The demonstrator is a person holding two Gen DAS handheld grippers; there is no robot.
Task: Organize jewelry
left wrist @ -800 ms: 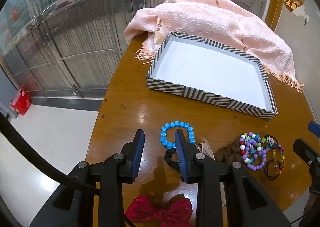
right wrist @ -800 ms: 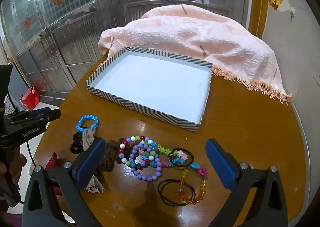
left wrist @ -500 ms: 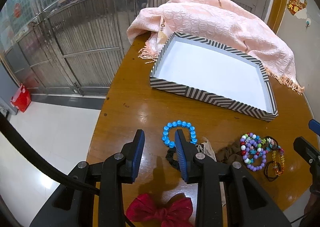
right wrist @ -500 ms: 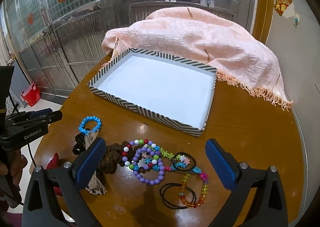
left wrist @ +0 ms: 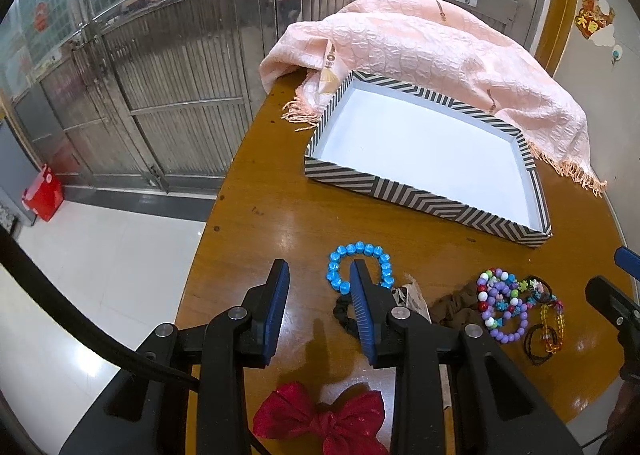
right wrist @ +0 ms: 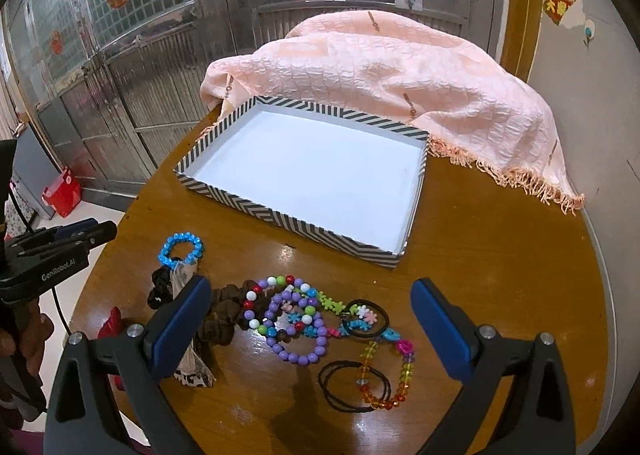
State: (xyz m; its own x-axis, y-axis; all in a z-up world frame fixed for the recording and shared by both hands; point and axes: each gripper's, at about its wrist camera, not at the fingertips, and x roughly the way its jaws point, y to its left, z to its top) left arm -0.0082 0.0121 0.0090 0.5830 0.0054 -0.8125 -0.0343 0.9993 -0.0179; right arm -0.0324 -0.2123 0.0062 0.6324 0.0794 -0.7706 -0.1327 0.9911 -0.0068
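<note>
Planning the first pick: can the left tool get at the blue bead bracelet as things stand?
Probably yes: the blue bead bracelet lies alone on bare table just ahead of the open, empty left tool, nothing between them.

Round wooden table (right wrist: 500,255) bears striped tray (right wrist: 280,215), peach cloth (right wrist: 400,67), bracelets (right wrist: 296,319), perhaps scrunchies (right wrist: 220,315).

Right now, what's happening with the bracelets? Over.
Left gripper and right gripper: jaws open, empty. Tray holds nothing; blue bracelet and bead pile lie on the table. Nothing blocking.
</note>
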